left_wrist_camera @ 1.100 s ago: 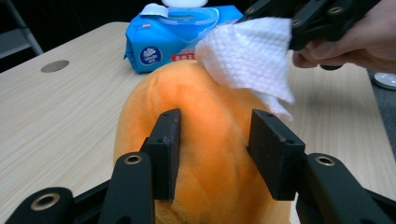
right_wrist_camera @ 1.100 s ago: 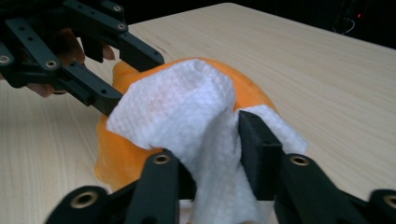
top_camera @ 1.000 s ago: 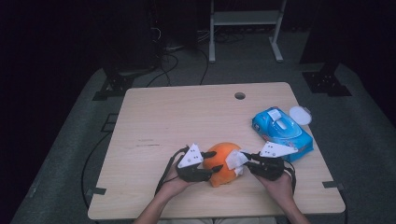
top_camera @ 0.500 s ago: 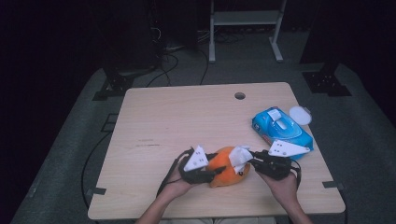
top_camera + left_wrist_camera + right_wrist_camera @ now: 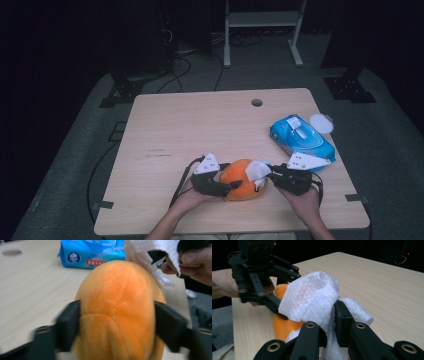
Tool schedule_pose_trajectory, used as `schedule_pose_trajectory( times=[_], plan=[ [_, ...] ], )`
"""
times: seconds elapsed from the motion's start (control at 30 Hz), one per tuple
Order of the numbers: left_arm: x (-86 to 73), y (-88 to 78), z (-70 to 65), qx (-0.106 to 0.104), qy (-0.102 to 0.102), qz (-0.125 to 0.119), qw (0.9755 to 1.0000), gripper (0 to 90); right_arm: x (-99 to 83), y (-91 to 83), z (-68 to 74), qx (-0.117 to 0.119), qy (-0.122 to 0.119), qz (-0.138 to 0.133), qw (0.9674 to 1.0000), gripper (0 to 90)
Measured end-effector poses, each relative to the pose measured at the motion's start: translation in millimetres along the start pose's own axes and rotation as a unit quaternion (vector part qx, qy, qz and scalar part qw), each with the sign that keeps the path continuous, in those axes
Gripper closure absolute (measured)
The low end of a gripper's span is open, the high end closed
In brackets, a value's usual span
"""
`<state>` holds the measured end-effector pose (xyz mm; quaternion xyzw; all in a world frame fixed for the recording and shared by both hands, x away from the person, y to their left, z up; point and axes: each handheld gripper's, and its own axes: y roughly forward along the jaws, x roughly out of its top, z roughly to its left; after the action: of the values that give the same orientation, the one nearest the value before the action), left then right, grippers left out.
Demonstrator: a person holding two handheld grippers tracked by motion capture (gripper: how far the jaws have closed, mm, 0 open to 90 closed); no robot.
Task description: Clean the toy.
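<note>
An orange plush toy lies on the wooden table near its front edge. My left gripper holds it from the left. In the left gripper view both black jaws press on the sides of the toy; they have just been opening a little, with the toy still between them. My right gripper is shut on a crumpled white wipe that rests against the toy's right side. In the right gripper view the wipe bulges out above the jaws and covers part of the orange toy.
A blue pack of wet wipes lies at the right of the table, with a round white lid just behind it. There is a small hole near the table's far edge. Cables and stands stand on the dark floor beyond.
The right gripper with the wipe has shifted slightly to the left against the toy. The left gripper has stayed on the toy.
</note>
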<state>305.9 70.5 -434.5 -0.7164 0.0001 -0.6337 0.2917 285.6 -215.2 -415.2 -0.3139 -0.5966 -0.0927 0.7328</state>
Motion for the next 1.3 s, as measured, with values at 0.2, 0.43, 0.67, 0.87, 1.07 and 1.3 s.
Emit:
schedule_pose_trajectory(
  times=[0.2,0.43,0.67,0.87,1.07,1.3],
  plan=[
    [10.8,-8.4,-17.9,0.045,0.142,-0.037,0.9882,46.4,7.0,-10.1,0.7,0.003,-0.001,-0.033,0.9994,81.8],
    [-0.7,-2.3,5.2,-0.005,-0.010,-0.026,0.9996,22.2,-8.2,-3.0,-16.9,-0.018,0.033,0.016,0.9992,82.0],
    [5.8,-0.9,-18.2,-0.002,0.118,-0.015,0.9929,41.9,11.9,3.2,16.3,0.016,-0.036,-0.004,0.9992,82.1],
    [1.5,-2.2,5.5,-0.003,-0.023,-0.021,0.9995,13.9,-2.5,0.2,-7.8,-0.012,0.002,0.019,0.9997,82.2],
    [-0.9,-4.5,5.6,-0.011,0.029,-0.029,0.9991,46.8,3.2,-1.0,-8.3,-0.001,0.010,0.000,1.0000,82.2],
    [6.0,1.7,-18.9,0.013,0.117,-0.030,0.9926,37.0,14.8,-1.3,4.9,0.005,-0.029,-0.006,0.9995,82.2]
  ],
)
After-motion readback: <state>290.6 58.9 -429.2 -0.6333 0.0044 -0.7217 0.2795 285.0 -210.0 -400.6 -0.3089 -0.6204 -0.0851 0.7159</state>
